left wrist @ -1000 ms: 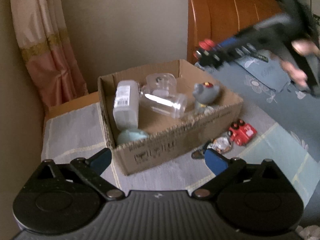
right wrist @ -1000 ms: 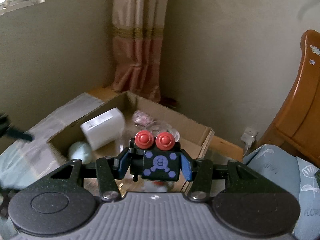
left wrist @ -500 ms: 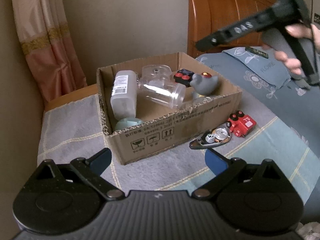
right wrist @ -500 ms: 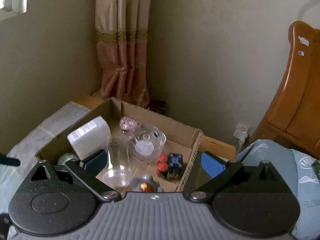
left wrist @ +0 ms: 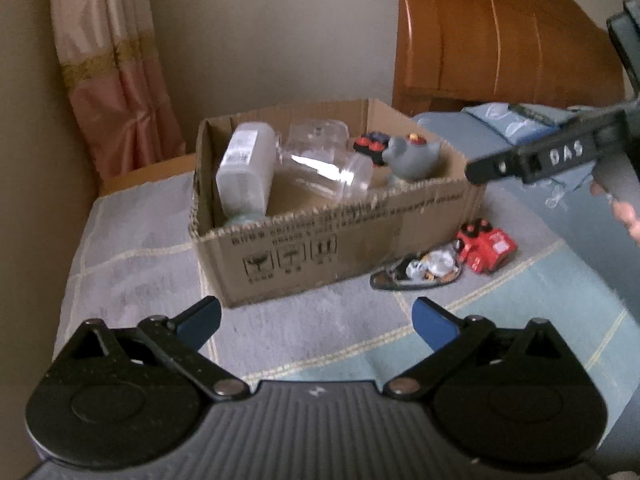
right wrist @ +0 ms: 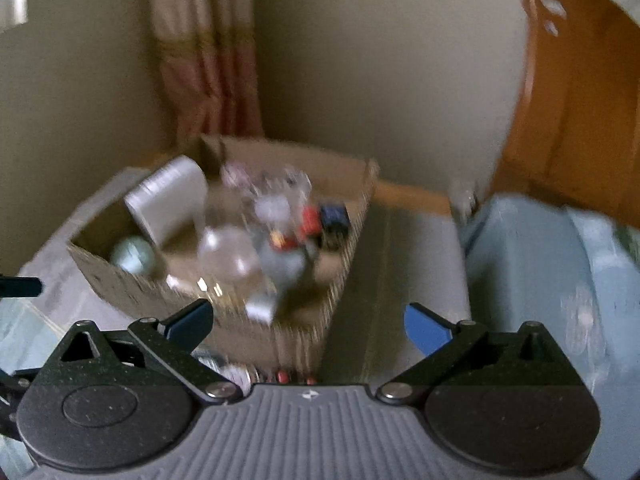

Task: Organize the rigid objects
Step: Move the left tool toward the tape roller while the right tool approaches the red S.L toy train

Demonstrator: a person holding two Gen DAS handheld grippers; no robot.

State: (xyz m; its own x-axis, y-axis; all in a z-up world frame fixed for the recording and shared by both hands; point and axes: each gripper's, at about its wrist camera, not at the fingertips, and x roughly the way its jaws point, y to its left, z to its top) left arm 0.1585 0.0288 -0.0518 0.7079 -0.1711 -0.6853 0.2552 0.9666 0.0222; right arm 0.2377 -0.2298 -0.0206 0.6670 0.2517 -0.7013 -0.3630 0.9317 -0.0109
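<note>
The cardboard box (left wrist: 332,216) sat on the bed (left wrist: 500,320) near its corner by the wall, its open top serving as the collecting place for the hard items, and most of them already lay inside: a white bottle (left wrist: 246,168) leaned against the left wall, a clear plastic jar (left wrist: 320,160) lay on its side across the middle, a grey toy figure (left wrist: 412,156) stood against the front right wall, and a dark blue block with red knobs (left wrist: 370,145) rested behind it near the back. Two things remained outside, just beside the box's right front corner: a red toy (left wrist: 484,246) and a flat black-rimmed piece with silver parts (left wrist: 420,272), touching or nearly so. The right gripper (right wrist: 308,320) was empty, its fingers spread wide, apparently because it had let go over the box; its view was blurred and tilted down toward the box's near corner, with the red knobs of the toy just showing at its lower edge. The left gripper (left wrist: 316,316) hung in front of the box, its fingers likewise wide apart with nothing between them, probably ready for one of the leftover pieces. A hand (left wrist: 628,216) showed at the right edge of the left view.
</note>
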